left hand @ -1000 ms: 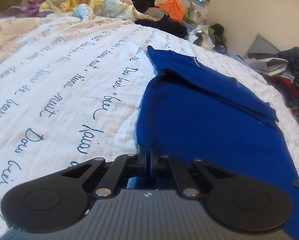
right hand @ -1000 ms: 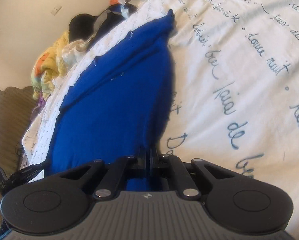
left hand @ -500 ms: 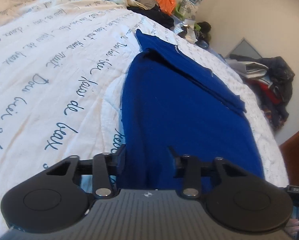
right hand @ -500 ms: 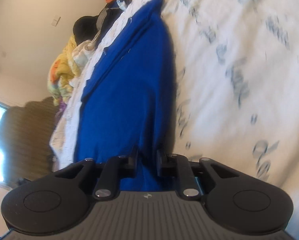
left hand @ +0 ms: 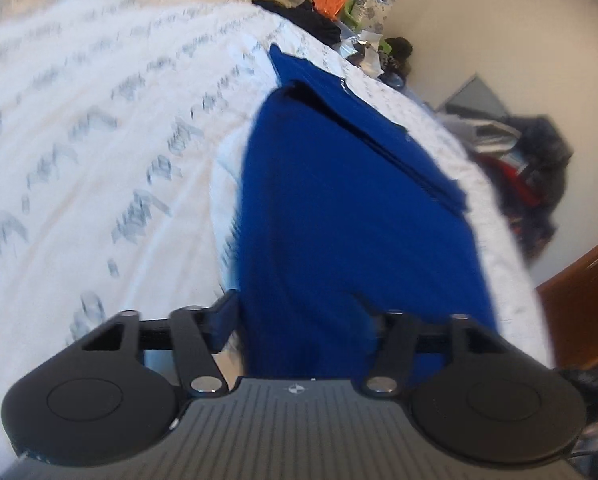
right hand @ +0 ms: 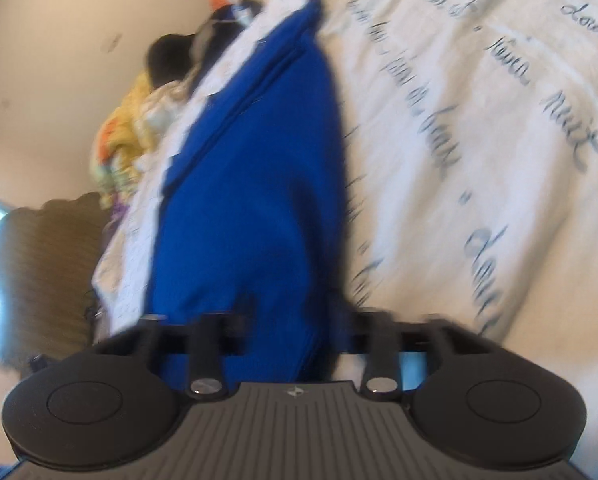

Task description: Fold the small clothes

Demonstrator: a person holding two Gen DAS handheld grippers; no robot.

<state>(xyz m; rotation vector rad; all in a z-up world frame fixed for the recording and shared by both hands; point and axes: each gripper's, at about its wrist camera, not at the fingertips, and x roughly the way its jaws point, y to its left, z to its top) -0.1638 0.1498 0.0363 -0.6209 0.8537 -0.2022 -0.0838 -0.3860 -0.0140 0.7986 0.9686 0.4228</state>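
Left view: white bedspread (left hand: 99, 140) fills the left of frame, blue garment (left hand: 351, 216) runs from centre to bottom, and your left gripper (left hand: 299, 316) is opening, cloth between the jaws, not pinched. Right view: your right gripper (right hand: 295, 320) likewise opening, released, over the garment's near end at bottom centre.

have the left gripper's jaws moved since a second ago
Yes. The left gripper was shut on the blue cloth garment; now its jaws are opening, spread wide of it.
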